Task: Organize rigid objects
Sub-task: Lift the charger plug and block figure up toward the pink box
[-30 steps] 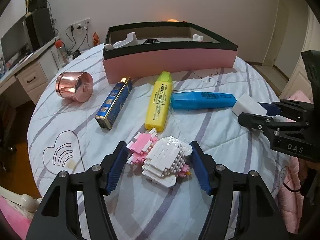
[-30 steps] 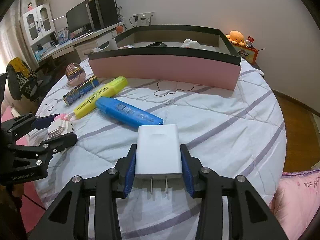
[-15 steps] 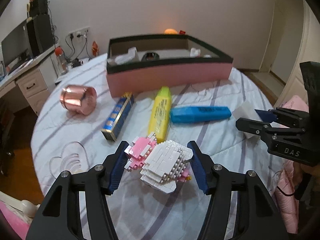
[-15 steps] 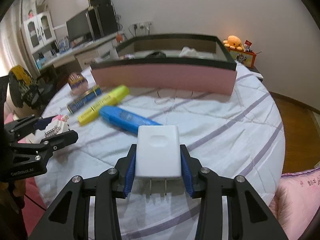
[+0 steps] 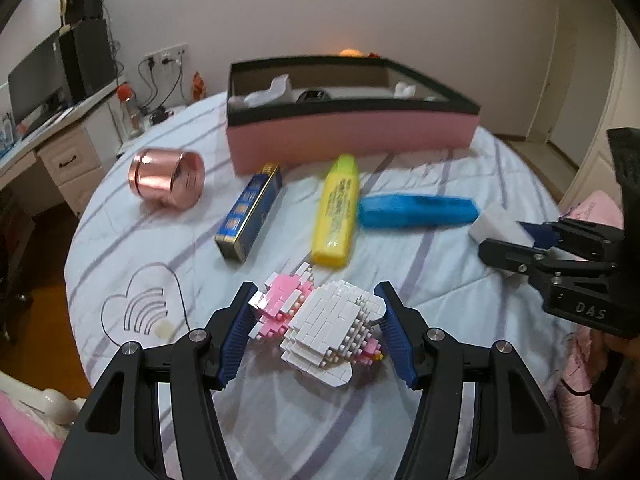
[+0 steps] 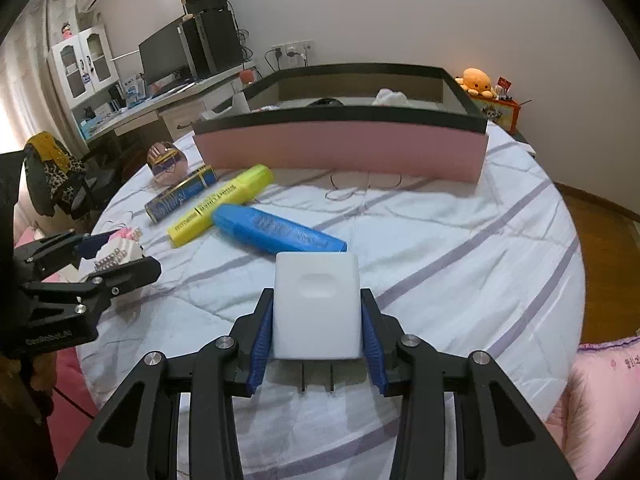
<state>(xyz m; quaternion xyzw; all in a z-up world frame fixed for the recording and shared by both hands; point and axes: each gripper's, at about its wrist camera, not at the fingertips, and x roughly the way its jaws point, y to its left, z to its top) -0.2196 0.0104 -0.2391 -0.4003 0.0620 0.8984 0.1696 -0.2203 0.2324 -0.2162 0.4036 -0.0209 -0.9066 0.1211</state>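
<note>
The left gripper (image 5: 316,326) has its blue-padded black jaws clamped on a white and pink toy built of small plastic bricks (image 5: 320,326), one pad against the pink side and the other against the white side, the toy raised a little above the white quilted cloth with lilac stripes (image 5: 400,412) that covers the round table. The right gripper (image 6: 318,318) grips a white rectangular plug-in charger block (image 6: 316,306) by its two flat sides, with the two metal prongs pointing back between the fingers.

Beyond the brick toy lie a yellow plastic highlighter pen (image 5: 336,210) and, touching it at the side, a blue plastic highlighter pen (image 5: 416,210). To the left of the yellow one sits a narrow blue and gold rectangular tin (image 5: 248,212), and further left a shiny rose-gold metal cylinder (image 5: 168,180) rests on its side.

At the far side of the table stands a long pink box with a black rim (image 6: 340,148), open at the top; a few white items and one dark item are inside, too hidden by the wall to identify. A stitched heart outline (image 5: 140,304) marks the cloth near the left gripper.
</note>
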